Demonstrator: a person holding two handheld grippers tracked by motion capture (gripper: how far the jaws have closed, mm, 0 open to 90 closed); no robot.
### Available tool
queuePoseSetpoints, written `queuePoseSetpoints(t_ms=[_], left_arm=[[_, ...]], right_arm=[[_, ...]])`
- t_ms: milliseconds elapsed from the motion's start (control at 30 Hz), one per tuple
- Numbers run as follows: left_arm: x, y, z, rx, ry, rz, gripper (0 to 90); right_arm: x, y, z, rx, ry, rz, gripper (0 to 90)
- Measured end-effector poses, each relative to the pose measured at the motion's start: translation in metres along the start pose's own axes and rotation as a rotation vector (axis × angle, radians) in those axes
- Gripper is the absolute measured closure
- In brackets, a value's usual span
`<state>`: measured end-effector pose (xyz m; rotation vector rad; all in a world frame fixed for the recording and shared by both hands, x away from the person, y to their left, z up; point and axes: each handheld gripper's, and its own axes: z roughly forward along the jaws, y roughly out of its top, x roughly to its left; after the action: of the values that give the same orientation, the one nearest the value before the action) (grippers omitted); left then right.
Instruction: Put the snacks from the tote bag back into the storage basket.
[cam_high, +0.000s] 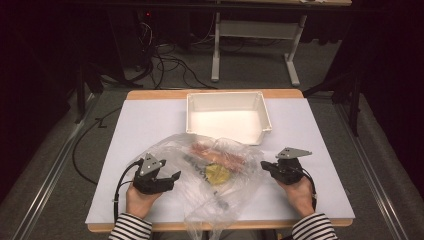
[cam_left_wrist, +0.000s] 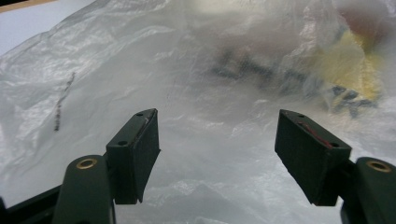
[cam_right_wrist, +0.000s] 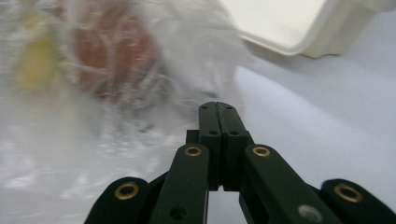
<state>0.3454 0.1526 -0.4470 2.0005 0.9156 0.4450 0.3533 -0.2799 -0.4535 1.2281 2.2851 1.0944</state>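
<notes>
A crumpled clear plastic bag (cam_high: 200, 195) lies on the white table near the person's side. Inside it are a yellow item (cam_high: 217, 173), an orange-red item (cam_high: 220, 152) and small dark parts (cam_high: 192, 161). My left gripper (cam_high: 170, 179) rests at the bag's left side. In the left gripper view its jaws stand wide apart over the bag film (cam_left_wrist: 196, 70), left gripper (cam_left_wrist: 217, 135) touching nothing. My right gripper (cam_high: 265, 166) is at the bag's right edge, right gripper (cam_right_wrist: 218, 106) with jaws pressed together. The bag (cam_right_wrist: 116, 93) meets its tips; pinched film I cannot make out.
An empty white bin (cam_high: 265, 117) stands at the table's far middle, just behind the bag; its corner, the bin (cam_right_wrist: 327, 42), shows in the right gripper view. The white tabletop (cam_high: 145, 125) has bare room to the left and right. Cables and a table frame lie on the floor beyond.
</notes>
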Motion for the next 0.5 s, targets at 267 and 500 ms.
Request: queuePoseSetpoints(t_ms=[267, 500], left_arm=[[0.001, -0.001, 0.002, 0.004, -0.001, -0.008, 31.2], [0.003, -0.004, 0.008, 0.009, 0.003, -0.036, 32.1]], right_arm=[[0.006, 0.001, -0.009, -0.052, 0.025, -0.005, 80.9], [0.028, -0.001, -0.014, -0.113, 0.103, -0.012, 53.9]])
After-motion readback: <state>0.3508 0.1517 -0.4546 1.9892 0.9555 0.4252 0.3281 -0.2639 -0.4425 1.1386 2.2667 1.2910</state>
